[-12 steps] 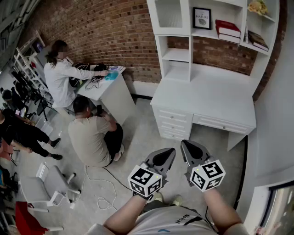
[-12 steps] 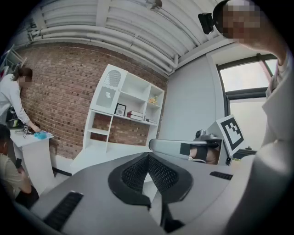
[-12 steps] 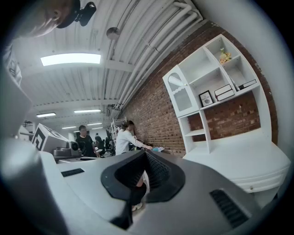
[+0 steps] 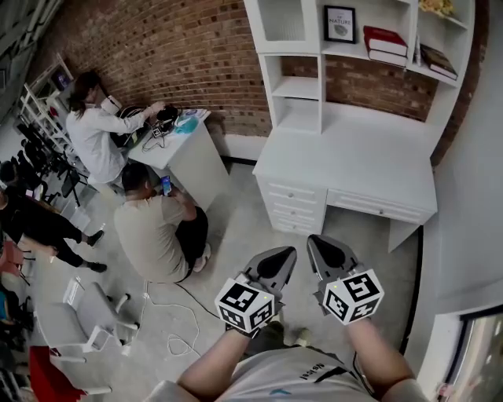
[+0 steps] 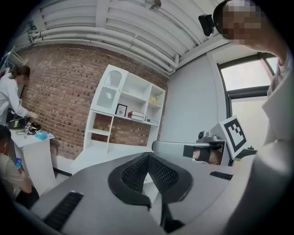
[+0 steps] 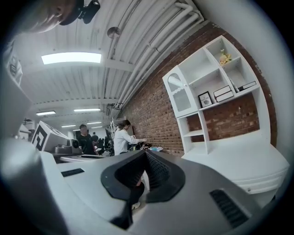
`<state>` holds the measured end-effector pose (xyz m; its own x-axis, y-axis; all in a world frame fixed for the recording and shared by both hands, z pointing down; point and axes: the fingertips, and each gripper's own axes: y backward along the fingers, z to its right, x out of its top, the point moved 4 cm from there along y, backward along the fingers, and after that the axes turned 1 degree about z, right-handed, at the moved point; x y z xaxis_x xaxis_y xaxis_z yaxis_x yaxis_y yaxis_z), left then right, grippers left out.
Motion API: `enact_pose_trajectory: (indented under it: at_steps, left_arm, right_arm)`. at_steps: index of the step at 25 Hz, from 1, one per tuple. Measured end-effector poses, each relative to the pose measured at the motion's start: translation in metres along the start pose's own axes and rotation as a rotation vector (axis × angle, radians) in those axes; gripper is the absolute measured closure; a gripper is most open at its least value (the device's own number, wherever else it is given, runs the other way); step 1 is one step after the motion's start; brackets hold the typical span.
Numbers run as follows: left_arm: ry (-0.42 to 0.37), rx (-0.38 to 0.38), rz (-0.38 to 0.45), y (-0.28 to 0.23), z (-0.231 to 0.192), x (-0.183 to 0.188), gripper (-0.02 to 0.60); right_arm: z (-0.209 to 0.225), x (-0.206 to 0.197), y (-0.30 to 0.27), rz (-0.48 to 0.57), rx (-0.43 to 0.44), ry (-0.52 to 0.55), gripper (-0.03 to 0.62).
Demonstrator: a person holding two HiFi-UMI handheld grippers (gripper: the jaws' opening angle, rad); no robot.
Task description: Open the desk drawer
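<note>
Two grippers are held side by side and about level, low in the head view, each with one marker cube at its rear: one cube on the left, one on the right. The left gripper has its jaws clenched tip to tip with nothing between them. The right gripper is likewise closed and empty. Both point toward the one white desk, and neither touches it; a strip of grey floor lies between.

Four drawers show on the desk front, all pushed in. Three small drawers are stacked under the left end, and one wide drawer sits under the top to the right.

Above the desk top rise white shelves against a brick wall. They hold one framed picture and two stacked books. There are more books to the right, too small to count.

Three people are off to the left, well apart from the desk. One in a white coat stands at a small white table. One in a beige shirt crouches just beside that table. One in dark clothes is at the picture's edge. One loose cable trails over the floor near the crouching person.
</note>
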<state>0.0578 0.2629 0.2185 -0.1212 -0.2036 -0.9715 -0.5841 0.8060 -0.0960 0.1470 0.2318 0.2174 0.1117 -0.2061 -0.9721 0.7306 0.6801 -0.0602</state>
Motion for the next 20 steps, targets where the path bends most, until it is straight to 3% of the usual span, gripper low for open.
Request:
enact_pose_trajectory:
  at_steps: [10,20]
  left_arm:
    - [0.019,0.007,-0.005,-0.018,-0.040,-0.006,0.569]
    - [0.013,-0.016,-0.034,-0.094,-0.137,-0.018,0.569]
  right_arm:
    - [0.018,-0.005,-0.027,0.010,-0.004,-0.079,0.576]
    - [0.076,-0.008,-0.122,0.023,-0.057,-0.073,0.576]
